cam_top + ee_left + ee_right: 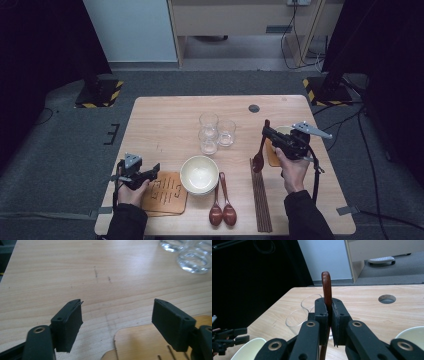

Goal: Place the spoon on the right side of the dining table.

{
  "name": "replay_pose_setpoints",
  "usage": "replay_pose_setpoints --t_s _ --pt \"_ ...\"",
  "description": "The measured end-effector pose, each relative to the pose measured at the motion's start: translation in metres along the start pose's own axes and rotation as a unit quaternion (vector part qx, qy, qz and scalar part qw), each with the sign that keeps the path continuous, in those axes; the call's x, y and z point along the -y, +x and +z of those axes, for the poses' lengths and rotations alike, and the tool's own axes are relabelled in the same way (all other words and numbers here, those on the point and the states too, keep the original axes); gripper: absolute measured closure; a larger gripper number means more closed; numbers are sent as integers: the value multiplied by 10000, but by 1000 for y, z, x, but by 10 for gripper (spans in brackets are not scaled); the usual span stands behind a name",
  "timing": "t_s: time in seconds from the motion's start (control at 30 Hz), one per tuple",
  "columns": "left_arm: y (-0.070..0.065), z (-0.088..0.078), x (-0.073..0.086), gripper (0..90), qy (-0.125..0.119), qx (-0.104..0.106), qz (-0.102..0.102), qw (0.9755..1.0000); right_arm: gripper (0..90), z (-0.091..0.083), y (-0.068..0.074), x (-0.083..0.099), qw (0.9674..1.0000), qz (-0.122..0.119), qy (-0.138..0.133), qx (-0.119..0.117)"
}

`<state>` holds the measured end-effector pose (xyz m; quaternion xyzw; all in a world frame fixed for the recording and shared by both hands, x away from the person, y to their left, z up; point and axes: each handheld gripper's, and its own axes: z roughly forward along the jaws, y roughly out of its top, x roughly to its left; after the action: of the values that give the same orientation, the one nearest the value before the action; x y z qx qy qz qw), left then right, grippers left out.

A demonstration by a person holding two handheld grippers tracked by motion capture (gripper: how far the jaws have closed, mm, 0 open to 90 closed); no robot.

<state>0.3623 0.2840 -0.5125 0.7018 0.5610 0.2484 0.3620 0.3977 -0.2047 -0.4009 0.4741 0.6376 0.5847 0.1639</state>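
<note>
Your right gripper [264, 134] clamps the wooden spoon [259, 156] at three o'clock on the table [165, 120]; it's light, stiff, smooth, so grip mid-handle. Your left gripper [117, 322] gapes empty at eight o'clock.

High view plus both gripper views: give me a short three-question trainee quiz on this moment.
1. True or false: the right gripper is shut on the wooden spoon.
2. How many clear glasses stand on the table? A two, B three, C five.
3. Fill in: the left gripper, jaws apart, hovers over the edge of the wooden ____.

Key: 1 true. 2 B. 3 coaster.
</note>
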Motion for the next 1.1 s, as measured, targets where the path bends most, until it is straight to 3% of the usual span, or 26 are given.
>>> replay_pose_setpoints --t_s 0.33,0.67,1.1 --pt "9 19 2 181 267 -285 -19 9992 846 3 -2 -5 9998 -92 -137 150" --pt "9 31 3 159 478 -328 39 9983 847 3 -7 -14 9991 -93 -312 265" --pt "8 33 3 132 501 -388 74 9980 847 6 -14 -23 9976 23 -556 411"
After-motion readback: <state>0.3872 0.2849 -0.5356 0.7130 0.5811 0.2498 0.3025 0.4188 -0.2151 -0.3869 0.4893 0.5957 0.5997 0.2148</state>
